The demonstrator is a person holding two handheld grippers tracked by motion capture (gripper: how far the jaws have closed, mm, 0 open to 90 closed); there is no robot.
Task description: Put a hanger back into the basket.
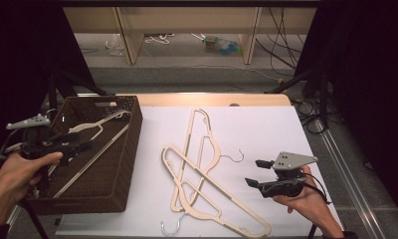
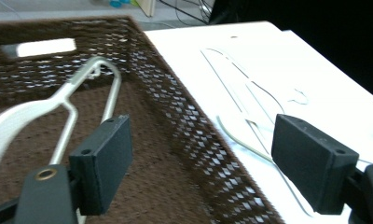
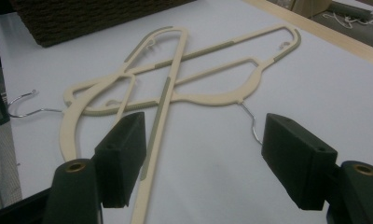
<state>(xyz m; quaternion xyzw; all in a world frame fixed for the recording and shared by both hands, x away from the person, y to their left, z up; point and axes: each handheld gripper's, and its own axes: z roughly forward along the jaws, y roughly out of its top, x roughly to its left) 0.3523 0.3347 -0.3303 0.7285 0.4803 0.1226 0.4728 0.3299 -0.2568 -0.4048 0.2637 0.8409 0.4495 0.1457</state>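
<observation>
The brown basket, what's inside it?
Inside the brown basket lies one cream hanger, leaning up against the far wall with its long bar slanting across the bottom. The near wall hides the part of the bottom closest to the camera, so that bit can't be checked.

My left gripper (image 1: 85, 146) and right gripper (image 1: 253, 173) are matte black, each topped with a grey three-cornered plate dotted with small holes; my blocky pads (image 2: 105, 161) show one screw recess, with brass-ringed holes below, and thin black cables
</observation>
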